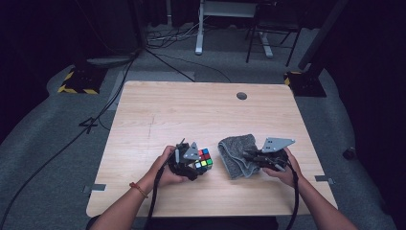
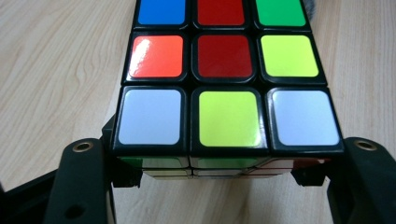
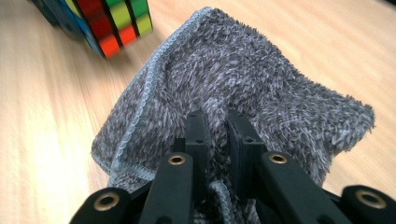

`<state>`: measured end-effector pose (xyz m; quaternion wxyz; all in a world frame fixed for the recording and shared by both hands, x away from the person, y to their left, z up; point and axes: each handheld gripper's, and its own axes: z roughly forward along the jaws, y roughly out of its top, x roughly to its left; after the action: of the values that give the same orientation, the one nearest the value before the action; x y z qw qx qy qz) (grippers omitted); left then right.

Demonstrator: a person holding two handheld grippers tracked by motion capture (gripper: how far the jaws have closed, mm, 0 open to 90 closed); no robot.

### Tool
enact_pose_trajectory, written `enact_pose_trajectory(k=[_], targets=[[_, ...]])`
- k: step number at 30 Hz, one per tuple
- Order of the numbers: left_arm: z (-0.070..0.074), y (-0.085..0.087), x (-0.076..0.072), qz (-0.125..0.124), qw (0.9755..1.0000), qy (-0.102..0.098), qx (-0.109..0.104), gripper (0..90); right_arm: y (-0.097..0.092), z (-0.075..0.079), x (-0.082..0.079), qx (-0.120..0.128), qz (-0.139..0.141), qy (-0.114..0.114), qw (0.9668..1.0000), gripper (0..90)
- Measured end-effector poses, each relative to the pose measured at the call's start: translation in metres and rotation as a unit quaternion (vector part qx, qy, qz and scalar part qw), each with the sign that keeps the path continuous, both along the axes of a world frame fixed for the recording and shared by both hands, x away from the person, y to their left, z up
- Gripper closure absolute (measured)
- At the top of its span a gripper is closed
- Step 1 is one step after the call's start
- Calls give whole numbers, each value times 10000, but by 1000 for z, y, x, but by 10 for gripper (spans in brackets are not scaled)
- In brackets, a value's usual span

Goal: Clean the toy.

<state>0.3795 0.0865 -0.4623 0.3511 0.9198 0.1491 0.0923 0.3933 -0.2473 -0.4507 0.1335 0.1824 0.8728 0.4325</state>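
Cube: puzzle cube (image 2: 228, 74), scrambled colours, near the front of the table, left of centre; top face toward the left gripper view, white, yellow, white in the nearest row.
Left gripper (image 1: 190, 164): jaws clamped on the cube's two opposite sides, low on its body; grasp looks square.
Cloth: grey fluffy cloth (image 3: 243, 88), bunched, just right of the cube but apart from it.
Right gripper (image 1: 253, 156): jaws pinched on a fold of the cloth, pile bulging around them.
Table (image 1: 191, 110): pale wood, bare beyond these two things; round cable hole (image 1: 242, 96) near the far edge.
Progress: both grasps made. Judged early: cloth and cube not yet brought together; wiping, if intended, is still to do.
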Motion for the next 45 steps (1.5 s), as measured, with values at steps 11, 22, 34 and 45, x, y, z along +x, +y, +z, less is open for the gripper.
enact_pose_trajectory(k=[11, 22, 34, 45], targets=[[1, -16, 6, -161, 9997, 19, 185, 338, -4, 26, -11, 504, 271, -157, 9982, 807], [1, -25, 7, -206, 9994, -84, 252, 338, 17, 35, -17, 536, 710, -135, 9959, 807], [9, -41, 3, -219, 9987, -245, 396, 338, 62, 37, -19, -54, 1038, -63, 9946, 806], [7, -49, 1, -156, 9979, -267, 577, 339, 97, 39, -16, -357, 1130, -167, 9928, 804]])
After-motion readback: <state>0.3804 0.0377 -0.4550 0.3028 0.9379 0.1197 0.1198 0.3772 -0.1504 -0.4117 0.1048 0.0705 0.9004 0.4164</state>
